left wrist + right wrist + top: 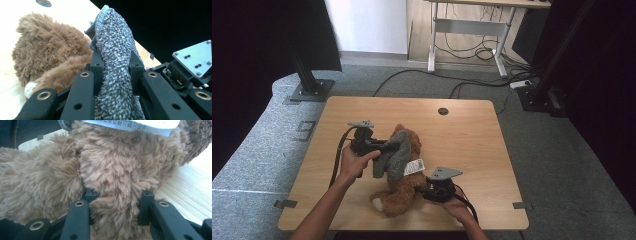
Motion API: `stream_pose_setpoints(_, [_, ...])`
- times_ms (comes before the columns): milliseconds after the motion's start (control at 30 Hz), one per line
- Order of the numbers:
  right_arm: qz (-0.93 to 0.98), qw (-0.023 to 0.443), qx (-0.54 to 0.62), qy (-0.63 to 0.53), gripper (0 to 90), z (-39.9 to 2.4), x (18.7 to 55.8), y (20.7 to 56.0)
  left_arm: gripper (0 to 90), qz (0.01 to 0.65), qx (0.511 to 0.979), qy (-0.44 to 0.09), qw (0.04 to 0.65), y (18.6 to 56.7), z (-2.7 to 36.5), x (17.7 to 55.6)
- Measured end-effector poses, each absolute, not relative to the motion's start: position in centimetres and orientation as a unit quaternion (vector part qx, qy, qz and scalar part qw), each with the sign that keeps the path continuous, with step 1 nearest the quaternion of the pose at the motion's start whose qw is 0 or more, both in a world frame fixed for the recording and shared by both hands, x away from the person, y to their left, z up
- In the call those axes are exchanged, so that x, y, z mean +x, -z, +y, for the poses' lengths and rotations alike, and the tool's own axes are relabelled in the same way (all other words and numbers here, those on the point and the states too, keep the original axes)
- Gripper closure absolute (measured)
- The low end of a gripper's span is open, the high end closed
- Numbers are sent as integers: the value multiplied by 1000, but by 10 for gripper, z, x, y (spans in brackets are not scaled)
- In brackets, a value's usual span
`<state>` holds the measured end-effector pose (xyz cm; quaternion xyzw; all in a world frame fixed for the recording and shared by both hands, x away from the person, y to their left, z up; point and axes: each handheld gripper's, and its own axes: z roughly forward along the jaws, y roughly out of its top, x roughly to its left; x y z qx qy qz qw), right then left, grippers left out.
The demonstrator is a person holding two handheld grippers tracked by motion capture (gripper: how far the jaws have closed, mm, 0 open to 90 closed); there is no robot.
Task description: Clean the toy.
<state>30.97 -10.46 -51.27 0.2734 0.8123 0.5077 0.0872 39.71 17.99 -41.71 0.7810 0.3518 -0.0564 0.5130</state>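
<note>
My left gripper (388,147) is clamped on the grey cloth (113,62) draped over the teddy bear (404,187) mid-table; my right gripper (115,206) pinches its leg. Both are soft and light: grip deep folds.

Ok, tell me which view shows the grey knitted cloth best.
The left gripper view: the grey cloth rises between the left gripper jaws, its weave sharp. The high view shows the whole cloth draped over the brown plush toy, but small. The right gripper view gives brown fur and a white tag.
</note>
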Motion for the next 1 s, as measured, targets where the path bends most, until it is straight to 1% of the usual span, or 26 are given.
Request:
stream_pose_setpoints(333, [813, 86, 274, -506, 632, -104, 311, 514, 721, 344, 802, 29, 487, 414, 168, 405])
stream_pose_setpoints(767, [813, 82, 276, -506, 634, -104, 312, 515, 721, 353, 822, 19, 447, 415, 140, 435])
stream_pose_setpoints(1000, [812, 84, 279, -506, 635, -105, 312, 514, 722, 373, 819, 9, 436, 418, 151, 442])
